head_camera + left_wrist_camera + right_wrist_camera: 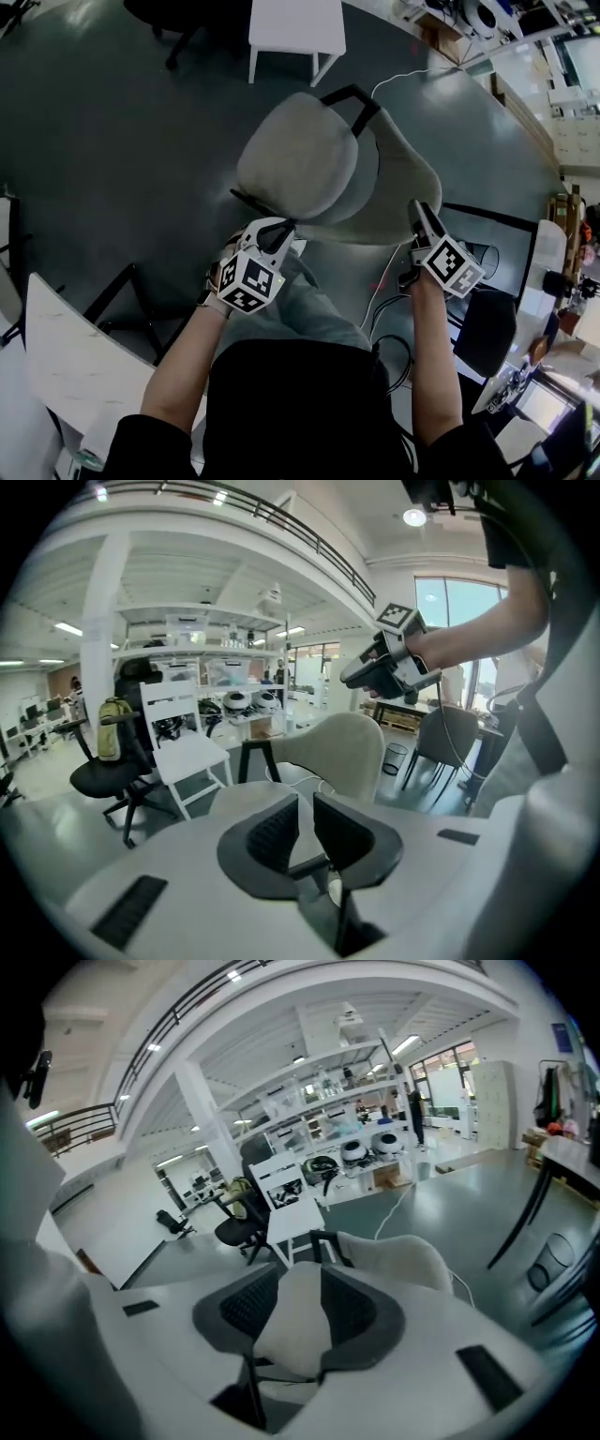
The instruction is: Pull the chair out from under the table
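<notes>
The beige shell chair stands on the grey floor just in front of me, its black legs toward the far side. My left gripper hangs above its near left edge. In the left gripper view its jaws leave only a narrow gap with nothing in it, and the chair lies beyond. My right gripper is over the chair's right edge and open. In the right gripper view beige chair surface shows in the gap; I cannot tell if the pads touch it.
A white tabletop lies at my lower left. A desk with a black monitor and a dark chair is at my right. A white chair and a black office chair stand farther off. A white cable runs over the floor.
</notes>
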A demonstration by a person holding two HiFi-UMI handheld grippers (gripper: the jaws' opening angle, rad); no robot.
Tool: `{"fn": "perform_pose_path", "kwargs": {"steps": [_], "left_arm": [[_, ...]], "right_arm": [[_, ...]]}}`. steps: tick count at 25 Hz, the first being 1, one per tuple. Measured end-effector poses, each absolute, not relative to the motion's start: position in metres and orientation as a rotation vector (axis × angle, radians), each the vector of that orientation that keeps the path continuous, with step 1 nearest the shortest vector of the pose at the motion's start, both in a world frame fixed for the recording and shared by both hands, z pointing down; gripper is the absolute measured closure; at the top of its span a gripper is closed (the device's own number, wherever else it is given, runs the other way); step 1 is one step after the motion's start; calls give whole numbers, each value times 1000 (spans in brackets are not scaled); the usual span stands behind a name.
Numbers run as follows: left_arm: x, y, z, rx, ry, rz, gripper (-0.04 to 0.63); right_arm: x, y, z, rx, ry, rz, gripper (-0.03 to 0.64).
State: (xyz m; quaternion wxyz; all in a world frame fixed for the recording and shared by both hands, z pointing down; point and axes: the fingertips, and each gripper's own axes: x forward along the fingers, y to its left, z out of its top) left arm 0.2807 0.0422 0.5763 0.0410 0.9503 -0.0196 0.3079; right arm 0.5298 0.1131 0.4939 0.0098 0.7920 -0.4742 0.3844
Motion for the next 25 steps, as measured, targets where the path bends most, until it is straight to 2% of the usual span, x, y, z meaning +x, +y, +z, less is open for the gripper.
{"fn": "perform_pose_path", "kwargs": {"steps": [5,8,11,25], "left_arm": [[230,32,528,2917,-343,817,581],[192,28,500,2885,-518,730,589],[148,23,476,2838,-702,659,589],[-22,30,370,2744,-1266,373,589]], "right_arm": [[470,62,469,2284,-1753,1115,504],[432,42,454,2195,-1858,1059,560],[391,26,436,2103,-1969,983,588],[166,-21,367,1558,-2443,613,604]]}}
